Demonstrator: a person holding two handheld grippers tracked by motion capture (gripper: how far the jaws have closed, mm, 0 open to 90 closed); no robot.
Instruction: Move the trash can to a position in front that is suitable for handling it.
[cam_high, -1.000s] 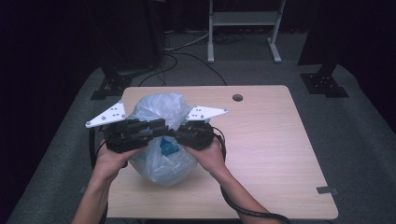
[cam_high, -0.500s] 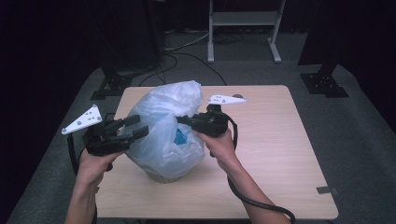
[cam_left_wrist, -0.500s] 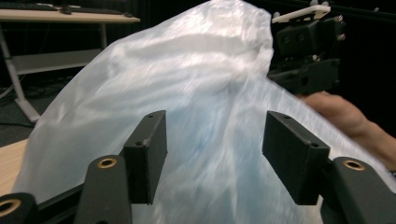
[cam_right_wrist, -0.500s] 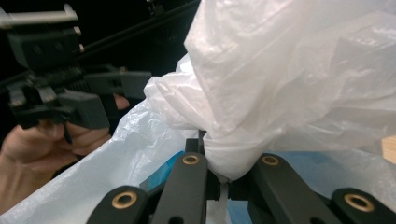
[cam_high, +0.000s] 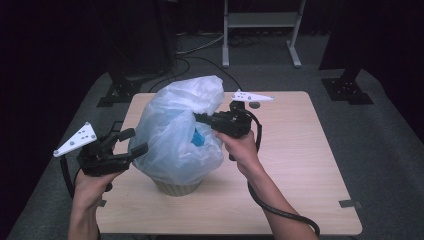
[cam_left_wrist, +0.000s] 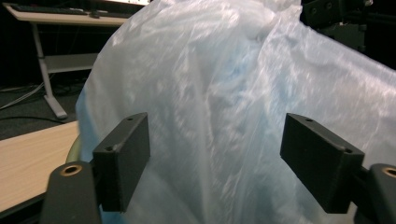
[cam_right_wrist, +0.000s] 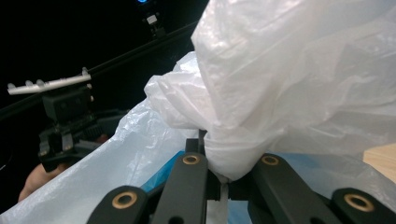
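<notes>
My right gripper (cam_high: 202, 119) has its fingers clenched on a gathered fold of the bag (cam_high: 175, 132). In the right gripper view the fingers (cam_right_wrist: 196, 175) meet just under a twisted knot of white film, and the bunched plastic balloons up and over them to the right. A strip of blue (cam_right_wrist: 161, 177) shows just left of those fingers, under the film.

My left gripper (cam_high: 132, 142) is released, its fingers spread wide. In the left gripper view the two pads (cam_left_wrist: 123, 156) stand well apart with the bag's bulging side (cam_left_wrist: 215, 107) between and beyond them. I cannot tell from that view whether either pad touches it. From the high view the upper fingertip sits free of the bag and the lower one reaches its left edge, touching or very nearly so.

The high view gives what the gripper views do not: the bag sits in a pale round bin (cam_high: 175, 187) on the table (cam_high: 295, 165), its plastic puffed up above the rim, with a blue thing (cam_high: 201, 136) inside just below my right fingers. The right gripper view shows my left gripper (cam_right_wrist: 63, 126) far off beyond the film. The left gripper view shows the table's edge (cam_left_wrist: 32, 154) to the left of my fingers and a light-framed stand (cam_left_wrist: 46, 70) beyond it.
</notes>
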